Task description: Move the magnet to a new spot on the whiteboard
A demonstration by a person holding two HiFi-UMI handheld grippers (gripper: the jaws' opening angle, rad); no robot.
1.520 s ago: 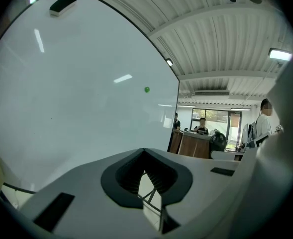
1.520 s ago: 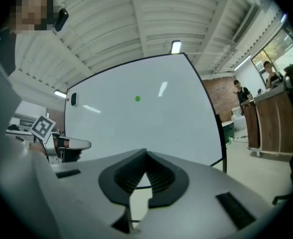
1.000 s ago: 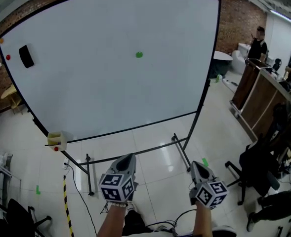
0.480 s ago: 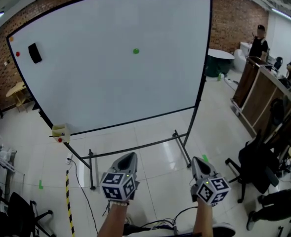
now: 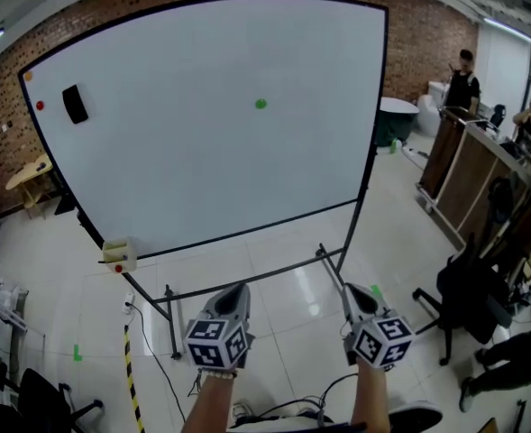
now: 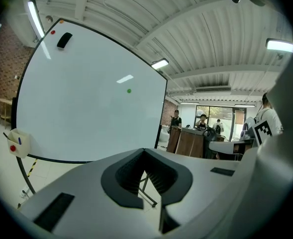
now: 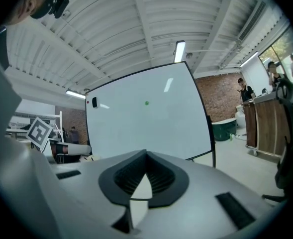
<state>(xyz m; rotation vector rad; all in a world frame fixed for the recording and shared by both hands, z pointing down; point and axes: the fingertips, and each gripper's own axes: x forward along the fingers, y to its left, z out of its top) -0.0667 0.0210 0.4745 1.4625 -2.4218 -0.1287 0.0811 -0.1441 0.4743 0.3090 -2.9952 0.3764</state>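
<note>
A small green magnet [image 5: 260, 104] sticks to the upper middle of the big whiteboard [image 5: 202, 170]. It also shows as a green dot, the magnet [image 6: 129, 90] in the left gripper view and the magnet [image 7: 146, 103] in the right gripper view. My left gripper [image 5: 237, 289] and right gripper [image 5: 354, 290] are held low, side by side, well short of the board and pointing at it. Both have their tips together with nothing between them, as the left gripper [image 6: 144, 151] and right gripper [image 7: 146, 152] show in their own views.
A black eraser [image 5: 74, 104] and a red magnet [image 5: 39, 105] sit at the board's upper left, and a small tray [image 5: 119, 254] hangs at its lower left corner. The stand's legs [image 5: 328, 264] reach out over the tiled floor. At the right are a wooden counter [image 5: 468, 174] with people and a dark chair [image 5: 468, 300].
Both grippers have edged a little toward the board and slightly up, still shut and empty. The head view has shifted a bit; the magnet stays in place.
</note>
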